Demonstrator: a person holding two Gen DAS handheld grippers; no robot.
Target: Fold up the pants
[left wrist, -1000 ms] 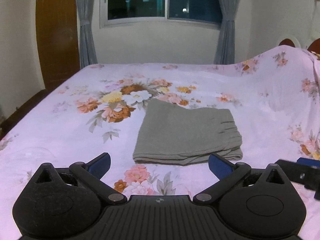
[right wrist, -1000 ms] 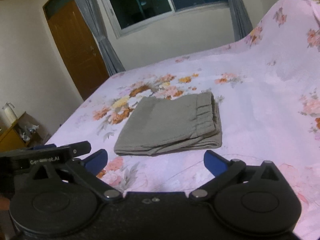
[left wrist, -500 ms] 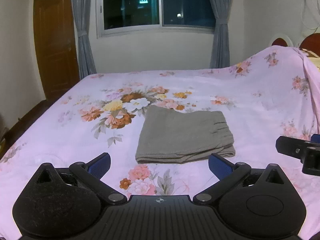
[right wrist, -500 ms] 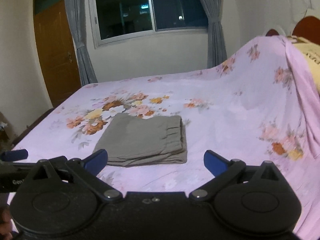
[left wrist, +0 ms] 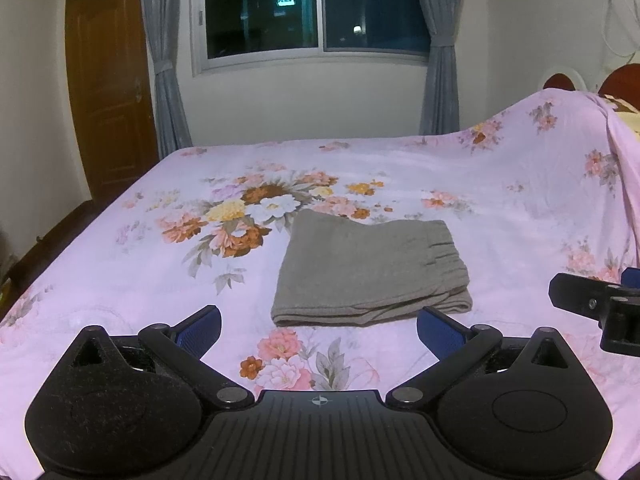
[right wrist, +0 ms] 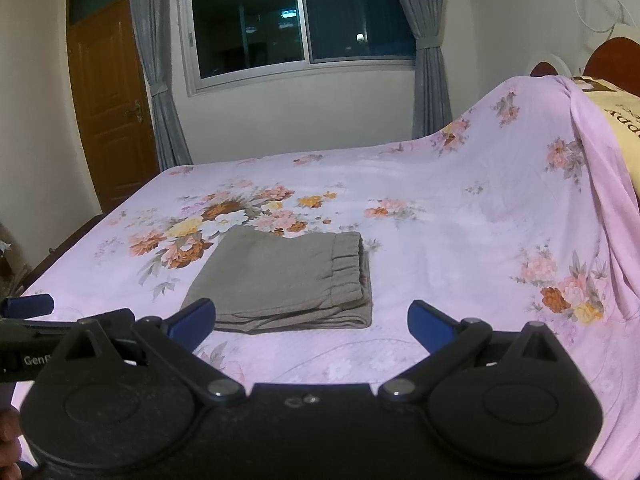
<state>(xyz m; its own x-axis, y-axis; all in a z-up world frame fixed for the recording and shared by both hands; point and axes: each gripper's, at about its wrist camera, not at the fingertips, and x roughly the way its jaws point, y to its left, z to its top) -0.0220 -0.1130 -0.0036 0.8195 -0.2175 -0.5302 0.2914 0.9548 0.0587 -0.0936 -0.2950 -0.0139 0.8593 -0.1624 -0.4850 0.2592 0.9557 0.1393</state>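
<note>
The pants (left wrist: 370,274), grey, are seen folded into a compact rectangle, laid flat on the floral bedsheet (left wrist: 120,272) approx. at bed centre. The elastic waistband is turned to the right side of the stack; folded layers are visible along the near edge. A large flower print (left wrist: 256,208) lies just beside the pants' far-left corner.

Left gripper (left wrist: 318,326): fingers spread wide, nothing held betw. them. It is held above the sheet, near the pants' front edge, w/o contact. Blue pads (left wrist: 200,328) are visible on the fingertips.

Right gripper (right wrist: 311,320): likewise released, jaws apart, nothing grasped. It is positioned in front of the pants, apart from the fabric. Part of it is also seen at the right edge of the left wrist view.

Background: window (right wrist: 296,20) w/ grey curtains (right wrist: 156,60), wooden door (right wrist: 108,100) at left, sheet draped over a raised headboard (right wrist: 616,56) at right.
</note>
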